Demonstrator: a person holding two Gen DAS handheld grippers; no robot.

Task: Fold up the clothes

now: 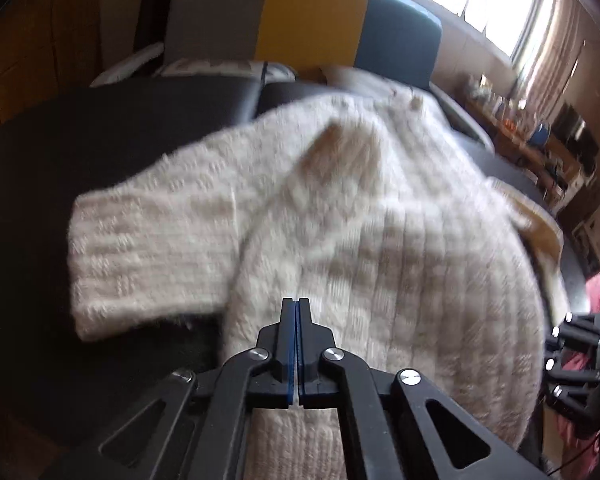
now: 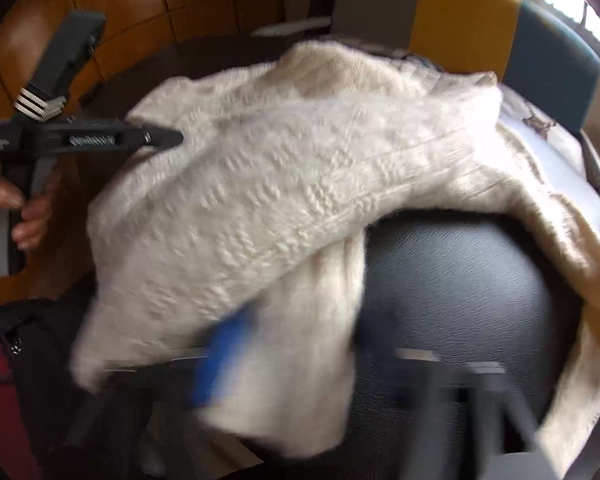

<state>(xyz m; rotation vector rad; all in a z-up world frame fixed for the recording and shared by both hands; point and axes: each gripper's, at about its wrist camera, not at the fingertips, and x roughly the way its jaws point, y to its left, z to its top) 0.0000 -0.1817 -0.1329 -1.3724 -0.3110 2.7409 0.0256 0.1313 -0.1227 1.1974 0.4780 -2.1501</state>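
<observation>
Sweater (image 1: 380, 216), cream cable knit, lies spread over the dark leatherette surface (image 2: 460, 280), one sleeve (image 1: 140, 248) sticking out to the left in my left wrist view. Left gripper (image 1: 297, 308): jaws fully together, blue pads meeting with no gap, tips over the lower body of the knit; I can't tell whether any fabric is pinched between them. From the right wrist view the same tool sits at the sweater's far left edge, my hand (image 2: 16, 208) on its handle. Right gripper (image 2: 284, 344): heavily motion-blurred, blue pads on either side of a bunched fold of knit near the bottom edge, jaws narrow and closed on it (best reading through the blur). Behind the sweater: a chair back (image 1: 312, 20) in grey, yellow and teal panels.
</observation>
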